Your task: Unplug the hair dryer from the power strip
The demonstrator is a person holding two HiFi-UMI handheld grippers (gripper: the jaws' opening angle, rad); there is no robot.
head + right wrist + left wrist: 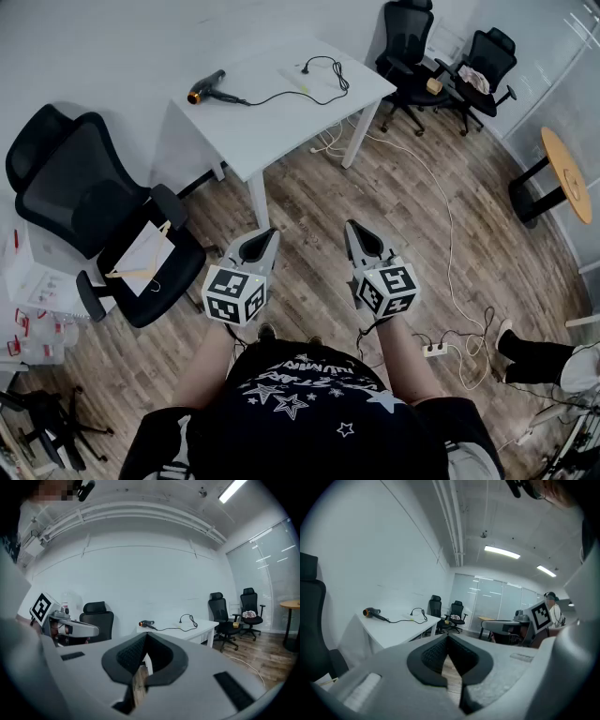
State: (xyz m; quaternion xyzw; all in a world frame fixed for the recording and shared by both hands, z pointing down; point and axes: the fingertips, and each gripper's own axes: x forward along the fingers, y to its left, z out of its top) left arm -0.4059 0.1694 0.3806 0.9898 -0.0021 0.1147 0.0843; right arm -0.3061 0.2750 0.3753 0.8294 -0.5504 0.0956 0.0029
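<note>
The black and orange hair dryer (206, 90) lies on the white table (272, 122) at the far end of the room. Its black cord (281, 94) runs right to a loop, and the plug (306, 67) lies loose on the tabletop. A white power strip (434, 351) sits on the wood floor at my right, near my feet. My left gripper (265, 234) and right gripper (354, 227) hover side by side in front of me, well short of the table, both shut and empty. The left gripper view shows the dryer (371, 612) far off; so does the right gripper view, dryer (146, 624).
A black office chair (103, 225) holding papers stands left of me. Two more black chairs (450, 56) stand behind the table. A round wooden table (567, 173) is at the right. White cable (450, 234) trails over the floor. Another person's feet (544, 361) show at right.
</note>
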